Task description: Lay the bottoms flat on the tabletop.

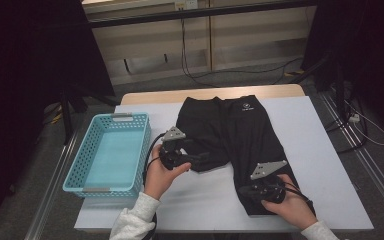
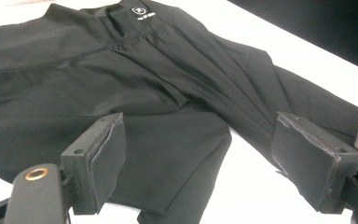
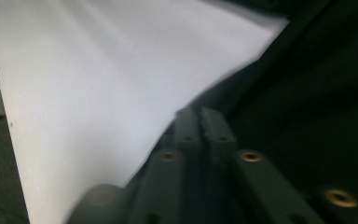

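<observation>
A: Obstacles on the table (image 1: 325, 165)?
B: 1 blue basket (image 1: 111, 152) along the left edge, black shorts (image 1: 235, 132) spread across the middle.
A: Free passage?
B: Bare white surface right of the shorts and between their 2 legs.

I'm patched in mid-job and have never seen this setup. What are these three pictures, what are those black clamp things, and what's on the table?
No robot arm here: a person holds a handheld two-jaw gripper in each hand. The high view looks down on the table from above the person. The other two views come from cameras riding on the grippers, looking along their jaws.

On the white surface lie a pair of black shorts and, to the left, an empty light blue basket.

The left gripper has its jaws wide apart over the near end of one leg, not yet pressing it. The right gripper sits at the hem of the other leg with its jaws together; whether cloth is pinched between them is too blurred to tell.
</observation>
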`<action>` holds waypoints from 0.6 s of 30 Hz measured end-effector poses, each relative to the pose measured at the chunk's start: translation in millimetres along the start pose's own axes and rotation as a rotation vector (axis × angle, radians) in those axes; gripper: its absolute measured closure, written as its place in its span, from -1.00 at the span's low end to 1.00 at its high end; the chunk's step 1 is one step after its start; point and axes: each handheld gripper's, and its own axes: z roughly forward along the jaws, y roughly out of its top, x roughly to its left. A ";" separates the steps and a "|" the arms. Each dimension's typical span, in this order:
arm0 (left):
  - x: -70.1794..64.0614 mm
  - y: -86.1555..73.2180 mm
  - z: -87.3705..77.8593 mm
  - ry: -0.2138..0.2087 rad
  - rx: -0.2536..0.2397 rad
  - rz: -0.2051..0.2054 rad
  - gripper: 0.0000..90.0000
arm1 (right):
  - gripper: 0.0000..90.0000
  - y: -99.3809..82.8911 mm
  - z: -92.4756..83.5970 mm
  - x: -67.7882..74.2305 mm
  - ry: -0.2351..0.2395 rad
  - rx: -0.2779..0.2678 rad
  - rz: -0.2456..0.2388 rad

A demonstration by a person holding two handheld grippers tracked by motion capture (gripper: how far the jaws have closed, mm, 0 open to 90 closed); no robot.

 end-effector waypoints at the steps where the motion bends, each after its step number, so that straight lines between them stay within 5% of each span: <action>1: -0.1 0.2 -0.2 0.000 -0.001 0.000 -0.59 | 0.72 0.5 -1.8 -1.6 0.000 -0.012 0.010; 3: -0.6 0.4 -0.3 0.003 -0.002 0.000 -0.59 | 0.62 1.7 -8.6 -7.1 -0.019 -0.056 0.031; 8: -0.6 0.3 -0.3 0.006 0.003 0.007 -0.59 | 0.33 -3.7 -30.1 -35.6 -0.198 -0.099 0.076; 15: -1.2 0.2 1.8 0.003 0.003 0.009 -0.59 | 0.28 -25.4 -56.7 -79.0 -0.432 -0.090 0.203; 18: -0.9 0.0 2.2 0.005 0.008 0.011 -0.59 | 0.29 -33.6 -59.5 -89.1 -0.468 -0.070 0.251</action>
